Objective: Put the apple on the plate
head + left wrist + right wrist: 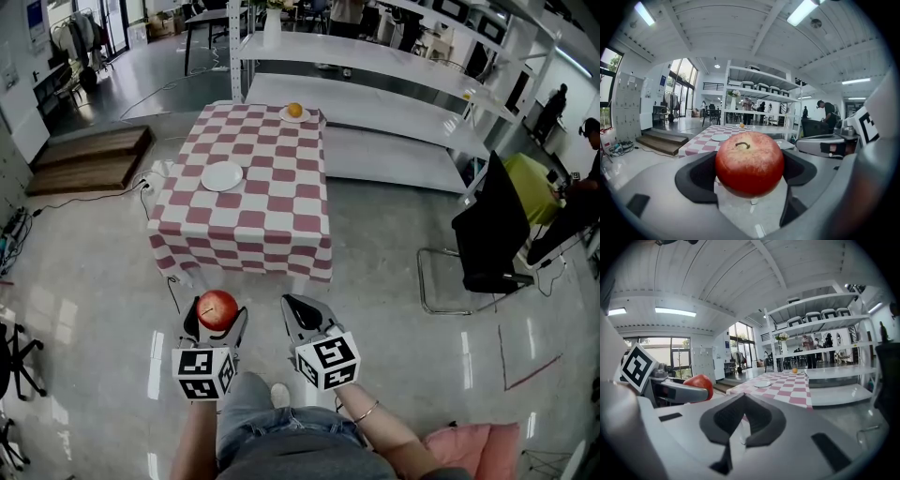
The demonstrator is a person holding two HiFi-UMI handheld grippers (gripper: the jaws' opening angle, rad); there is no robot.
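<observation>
A red apple (217,308) (749,163) sits between the jaws of my left gripper (217,317) (750,180), which is shut on it, low over the floor in front of the person. My right gripper (300,307) (744,401) hangs beside it, shut with nothing in it; the apple (698,383) shows at the left of the right gripper view. An empty white plate (222,175) (720,138) (762,384) lies on the red-and-white checked table (281,216), well ahead of both grippers. At the table's far edge a second plate (303,118) holds an orange (294,110).
White shelving (375,75) runs behind the table. A black chair (487,234) stands to the right, a wooden platform (89,159) to the left. A cable (84,199) trails on the floor left of the table. Shiny floor lies between me and the table.
</observation>
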